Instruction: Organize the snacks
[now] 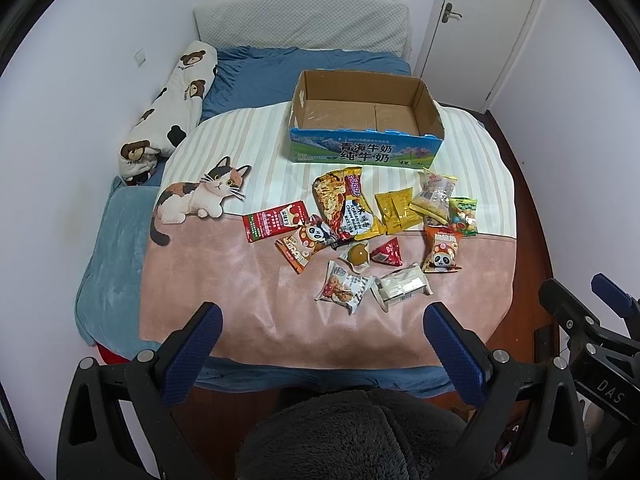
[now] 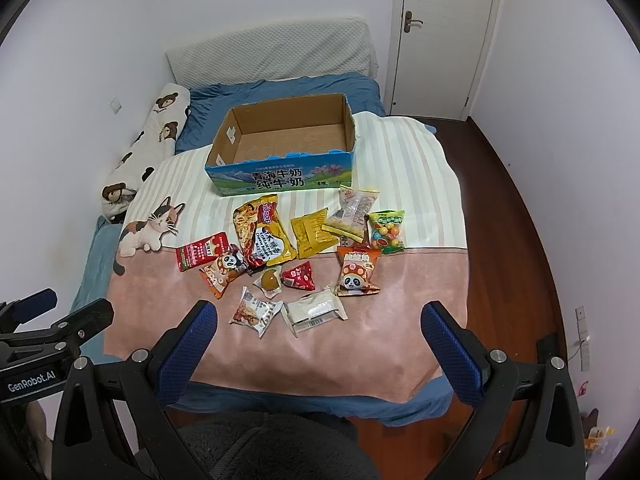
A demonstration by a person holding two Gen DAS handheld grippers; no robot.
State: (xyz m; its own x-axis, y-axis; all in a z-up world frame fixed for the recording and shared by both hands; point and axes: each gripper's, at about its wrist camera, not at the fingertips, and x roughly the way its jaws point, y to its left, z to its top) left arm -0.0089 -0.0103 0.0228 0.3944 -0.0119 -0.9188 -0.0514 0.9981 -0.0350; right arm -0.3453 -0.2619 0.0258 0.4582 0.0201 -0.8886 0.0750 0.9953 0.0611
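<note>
Blue sheets cover the bed [image 1: 256, 76], and over them lies a blanket [image 1: 248, 280] with pale stripes at the far half, pink at the near half and a calico cat printed on its left side. A long bear-print pillow [image 1: 168, 112] runs along the left wall, well apart from the snacks. On the striped part sits an open cardboard milk box [image 1: 362, 142] [image 2: 280, 178], its inside bare of snacks. Just near of it the snacks lie scattered: a large noodle packet [image 1: 344, 204] [image 2: 264, 232] in the middle, a red flat pack [image 1: 276, 220] to its left, a yellow packet [image 1: 394, 208] to its right, a green candy bag [image 2: 386, 228] farthest right, and an orange panda bag [image 2: 356, 272] nearer. Nearest lie a white wrapped bar [image 2: 314, 312] and a fried-snack pouch [image 2: 256, 310], side by side. The left gripper [image 1: 322, 336] and right gripper [image 2: 318, 336] hover over the near edge of the blanket, each with blue-padded jaws spread wide and holding nothing.
</note>
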